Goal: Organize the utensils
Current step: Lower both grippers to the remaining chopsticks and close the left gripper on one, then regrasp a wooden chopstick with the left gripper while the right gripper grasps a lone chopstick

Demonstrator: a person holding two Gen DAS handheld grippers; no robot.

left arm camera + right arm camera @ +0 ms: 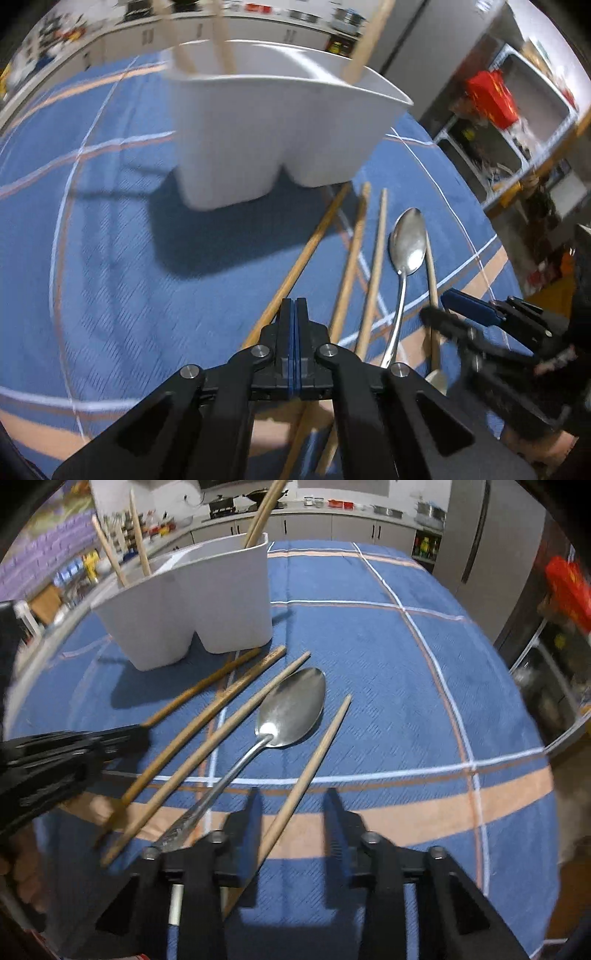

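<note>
Your left gripper (295, 308) is fully closed on nothing. Your right gripper (293, 801) gapes wide, straddling a chopstick (317, 753) just right of the spoon (291, 709).

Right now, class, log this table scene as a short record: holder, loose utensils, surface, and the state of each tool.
holder: white two-lobed caddy, upright, wooden chopsticks standing in it
loose chopsticks: four on the cloth, e.g. the rightmost one, which lies between the right tool's fingers
spoon: metal spoon, bowl toward the caddy, among the chopsticks
surface: blue plaid tablecloth
left tool: shut, nothing gripped
right tool: open, straddling the rightmost chopstick
</note>
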